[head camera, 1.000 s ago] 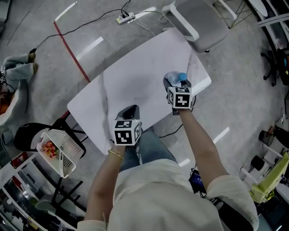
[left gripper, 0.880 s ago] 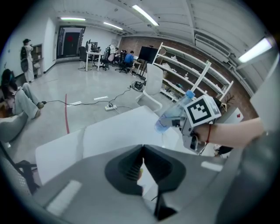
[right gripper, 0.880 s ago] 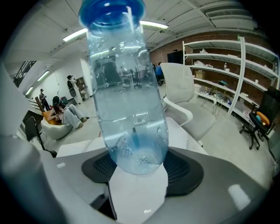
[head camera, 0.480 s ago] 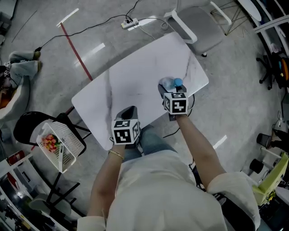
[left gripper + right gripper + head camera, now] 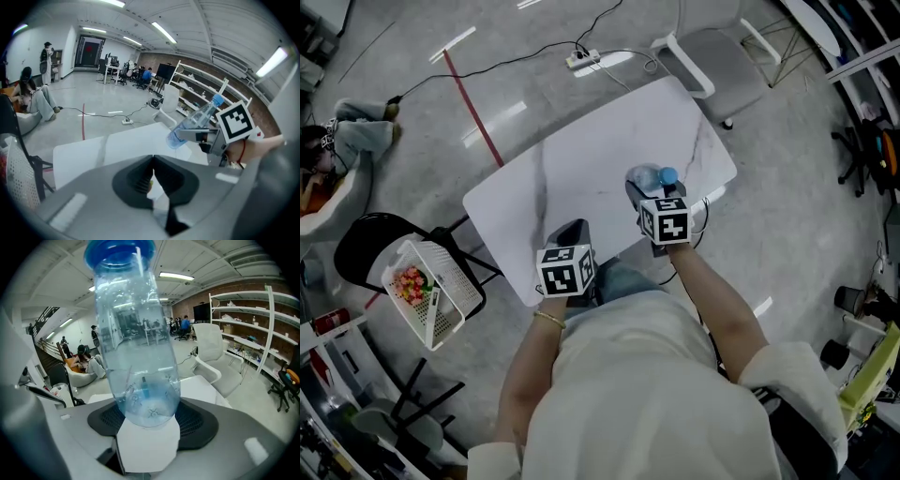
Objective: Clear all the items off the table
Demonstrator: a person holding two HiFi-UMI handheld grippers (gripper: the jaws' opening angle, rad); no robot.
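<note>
L gripper point(image 5: 153, 161): grey plastic body, black ribbed pads; jaws pressed together, nothing seen betw. them.
R gripper point(image 5: 147, 423): jaws spread part-way, black mesh-textured pads pinching the bottle's base end.
Bottle point(image 5: 136, 348): clear thin plastic, rounded, blue cap, looked empty; tilted, cap pointing away from R gripper, held clear of the tabletop.
Table point(image 5: 600, 141): white, glossy, faint grey veins, rounded corners; under & ahead of both grippers.
Basket point(image 5: 450, 305): white plastic lattice, left of L gripper by a black chair point(image 5: 361, 248); small colourful items inside.
White chair point(image 5: 712, 47): beyond R gripper, past the table.
Vs 1 s ago: same grips; both grippers had risen a bit.
</note>
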